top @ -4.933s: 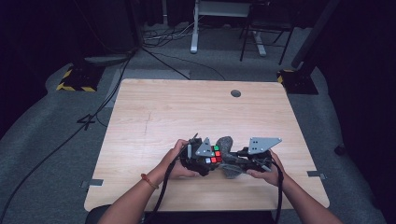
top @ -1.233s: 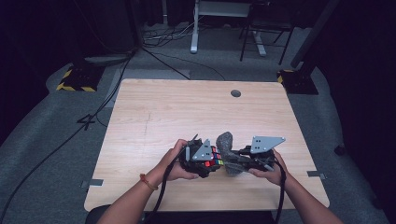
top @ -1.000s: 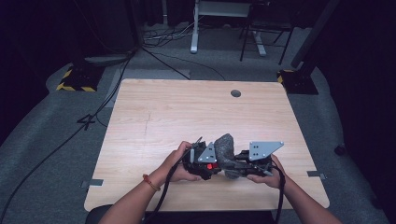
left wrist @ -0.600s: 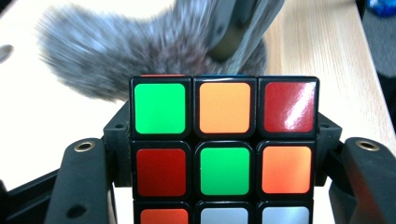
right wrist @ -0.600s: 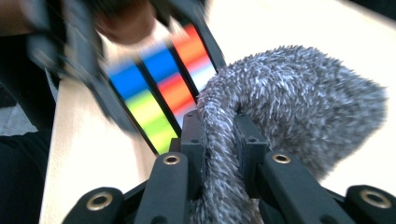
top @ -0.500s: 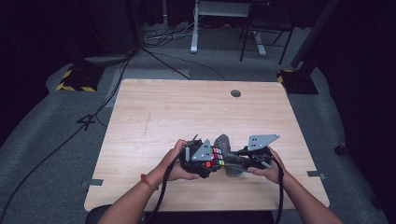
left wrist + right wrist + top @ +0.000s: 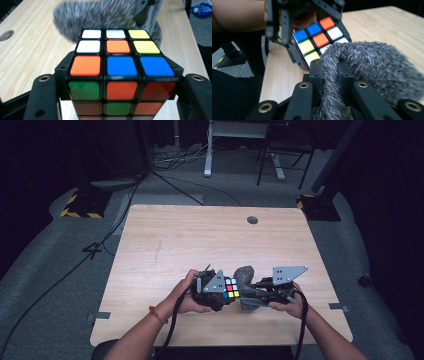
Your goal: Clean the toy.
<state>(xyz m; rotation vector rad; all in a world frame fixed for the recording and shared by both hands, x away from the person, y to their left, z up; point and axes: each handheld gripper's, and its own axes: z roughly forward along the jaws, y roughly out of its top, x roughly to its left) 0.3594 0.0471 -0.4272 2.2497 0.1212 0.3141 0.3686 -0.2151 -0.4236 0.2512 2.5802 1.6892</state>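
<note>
Over a light wooden desk in a dark room, a Rubik's cube is clamped by the left gripper's fingers; a grey fuzzy cloth is pinched by the right gripper.

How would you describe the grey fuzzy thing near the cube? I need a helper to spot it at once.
Start at the wooden table and go to its near edge, where two hands meet. The left gripper clamps a colourful puzzle cube; right beside it, the right gripper pinches the grey fuzzy cloth. It is the one soft, shaggy, colourless thing, brushing the cube's top face.
</note>
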